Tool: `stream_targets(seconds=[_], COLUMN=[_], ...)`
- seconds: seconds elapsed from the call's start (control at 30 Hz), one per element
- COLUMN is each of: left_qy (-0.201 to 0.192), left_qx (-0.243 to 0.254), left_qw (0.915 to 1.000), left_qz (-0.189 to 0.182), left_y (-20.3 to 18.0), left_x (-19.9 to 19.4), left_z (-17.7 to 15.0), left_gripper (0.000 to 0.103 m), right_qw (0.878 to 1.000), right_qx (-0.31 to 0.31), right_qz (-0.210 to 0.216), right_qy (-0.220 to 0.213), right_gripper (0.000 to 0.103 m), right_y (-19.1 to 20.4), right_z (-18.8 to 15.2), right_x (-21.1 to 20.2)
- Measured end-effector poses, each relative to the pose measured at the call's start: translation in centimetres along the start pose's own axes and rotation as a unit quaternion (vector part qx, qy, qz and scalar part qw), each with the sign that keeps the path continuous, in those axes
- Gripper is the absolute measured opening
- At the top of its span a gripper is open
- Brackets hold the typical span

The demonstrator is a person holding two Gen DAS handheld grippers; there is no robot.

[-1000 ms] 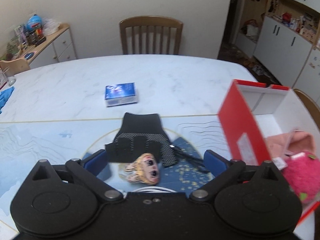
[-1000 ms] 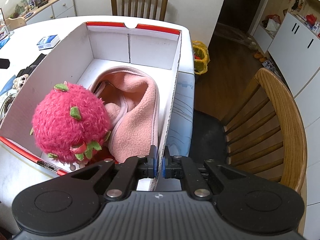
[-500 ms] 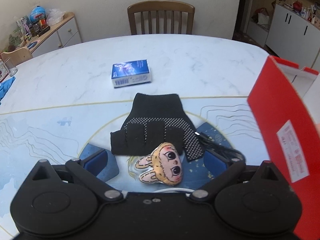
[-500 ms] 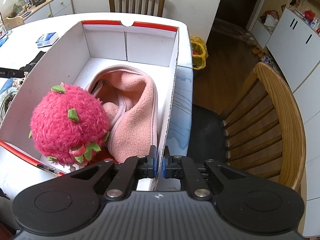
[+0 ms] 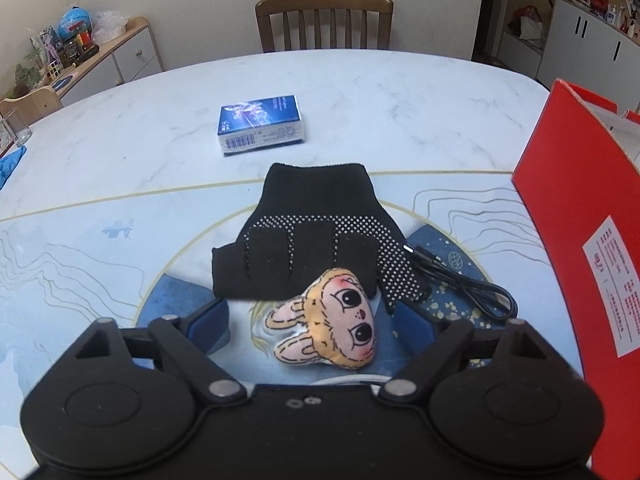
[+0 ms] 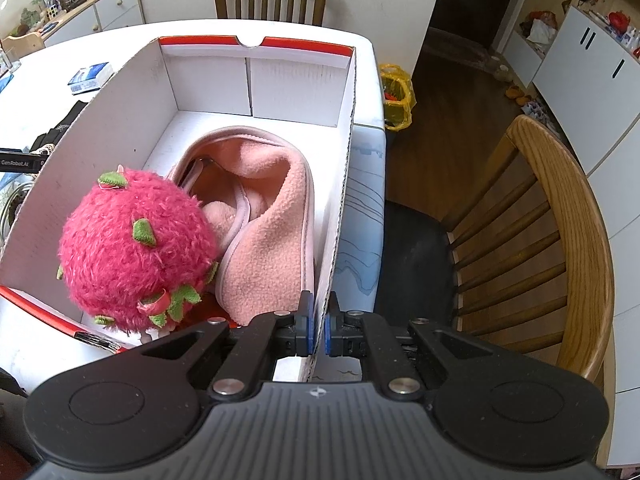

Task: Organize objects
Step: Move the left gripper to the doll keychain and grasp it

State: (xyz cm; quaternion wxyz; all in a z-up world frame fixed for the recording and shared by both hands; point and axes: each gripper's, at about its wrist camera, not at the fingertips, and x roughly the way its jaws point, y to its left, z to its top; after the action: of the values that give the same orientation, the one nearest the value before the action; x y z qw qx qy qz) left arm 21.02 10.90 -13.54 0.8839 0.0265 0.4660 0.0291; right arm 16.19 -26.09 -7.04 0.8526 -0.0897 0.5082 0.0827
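1. Bunny-eared doll-face plush on the blue printed part of the table mat, lying flat between the two spread blue pads of the left gripper.
2. Left gripper wide apart, grasping nothing; left pad just beside the plush's ears, right pad mostly hidden behind the plush and the linkage.
3. Black dotted glove flat on the mat just beyond the plush, cuff toward the far chair, finger ends touching or slightly overlapped by the plush's top edge.
4. Black cable looped on the mat to the right of the glove, its plug end touching the glove's edge.
5. Blue and white small box farther out on the marble table, well apart from the glove.
6. Red outer wall of the cardboard box at the right edge of the left wrist view, standing on the table near the cable.
7. Right gripper clenched on the right-hand wall of the cardboard box, one blue pad inside the wall and the other outside.
8. Inside the box: pink fuzzy strawberry plush at the near left corner, resting against a folded pink fleece item that fills the middle and right of the floor.
9. Wooden chair beside the table on the right; another wooden chair at the far side.
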Motion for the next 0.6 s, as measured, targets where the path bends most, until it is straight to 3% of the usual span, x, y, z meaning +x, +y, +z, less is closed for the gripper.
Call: stream_targets(seconds=[0.3, 0.6], left_qy=[0.002, -0.012], left_qx=[0.003, 0.000], left_qw=[1.0000, 0.9999], left_qz=[-0.003, -0.009], left_y=[0.0, 0.6], left_x=[0.0, -1.9], left_z=[-0.3, -0.1], left_gripper=[0.056, 0.053], right_qw=[1.000, 1.000], right_qx=[0.002, 0.003], right_qz=[-0.001, 0.001], right_qy=[0.001, -0.001], right_gripper=[0.005, 0.005], right_y=[0.0, -0.1], right_z=[0.0, 0.0], right_x=[0.1, 0.0])
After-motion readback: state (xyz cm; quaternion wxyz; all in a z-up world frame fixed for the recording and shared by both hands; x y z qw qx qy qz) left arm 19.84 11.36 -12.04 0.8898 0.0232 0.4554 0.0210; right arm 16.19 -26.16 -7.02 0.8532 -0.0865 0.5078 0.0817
